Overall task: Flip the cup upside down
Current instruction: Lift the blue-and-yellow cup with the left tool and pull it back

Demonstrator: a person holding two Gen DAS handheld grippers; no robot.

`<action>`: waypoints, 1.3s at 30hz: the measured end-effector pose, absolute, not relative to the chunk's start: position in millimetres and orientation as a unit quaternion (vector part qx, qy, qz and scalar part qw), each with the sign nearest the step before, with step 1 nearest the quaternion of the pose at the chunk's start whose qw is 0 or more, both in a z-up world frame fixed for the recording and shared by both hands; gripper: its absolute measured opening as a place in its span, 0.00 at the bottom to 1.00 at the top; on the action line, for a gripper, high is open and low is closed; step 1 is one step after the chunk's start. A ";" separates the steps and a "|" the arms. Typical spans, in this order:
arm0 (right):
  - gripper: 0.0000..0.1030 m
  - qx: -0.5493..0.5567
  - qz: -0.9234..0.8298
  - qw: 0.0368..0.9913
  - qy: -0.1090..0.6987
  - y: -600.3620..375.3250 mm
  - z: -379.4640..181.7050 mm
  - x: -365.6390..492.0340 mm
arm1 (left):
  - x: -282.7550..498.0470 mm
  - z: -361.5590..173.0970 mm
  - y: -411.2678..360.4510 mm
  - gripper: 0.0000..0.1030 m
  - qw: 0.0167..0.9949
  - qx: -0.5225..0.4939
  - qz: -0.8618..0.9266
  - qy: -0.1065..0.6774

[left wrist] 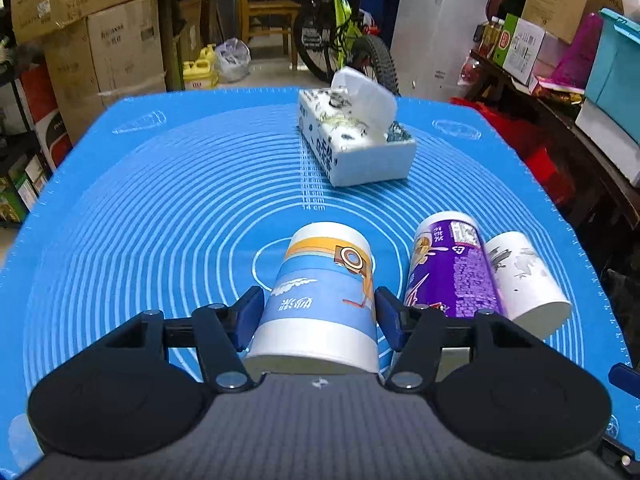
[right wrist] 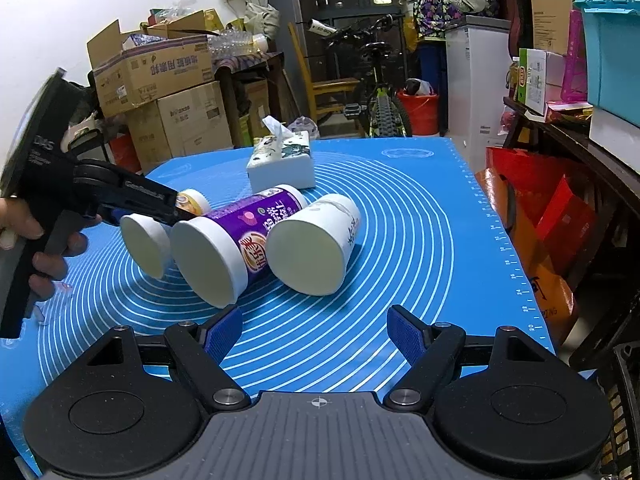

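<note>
The left gripper [left wrist: 318,312] holds the cup [left wrist: 320,300] with its jaws pinching the cup's sides near the wider end. The cup is tilted, narrow end forward, and in the right wrist view it appears lifted off the mat [right wrist: 400,240], with the wide end toward the camera. The right gripper [right wrist: 316,332] hangs over the near part of the surface with its jaws spread and nothing between them.

Risks from this position:

1. Slip. The cup is a tapered paper wall, and the blue pads [left wrist: 250,316] bear on a cone. During rotation the cup could slide out toward its narrow end.
2. Crushing. Thin paper near the rim deforms easily (too hard a squeeze would ovalise the mouth and spoil a flat landing).
3. Collision. The purple cup [left wrist: 452,264] lies on its side just beside the held cup, with the white cup [left wrist: 524,276] touching it on the far side. A wide swing could knock either into a roll.
4. Tipping on release. If the rim meets the mat at an angle, the cup would likely topple.

Appearance of the cup: white bands at both ends, a blue middle band with a white cloud motif and script, an orange upper band with a small camera drawing. Which end is open cannot be told. A tissue box [left wrist: 354,136] stands well apart, farther back.
</note>
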State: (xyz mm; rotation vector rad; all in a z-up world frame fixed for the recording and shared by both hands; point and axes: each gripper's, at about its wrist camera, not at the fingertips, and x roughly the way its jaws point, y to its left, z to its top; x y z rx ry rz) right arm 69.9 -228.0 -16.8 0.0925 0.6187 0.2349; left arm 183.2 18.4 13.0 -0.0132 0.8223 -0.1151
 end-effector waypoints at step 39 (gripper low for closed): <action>0.80 0.038 0.139 0.943 0.300 -214.6 -5.5 30.1 | 63.9 -16.0 -1.6 0.79 0.912 0.013 -0.055 0.405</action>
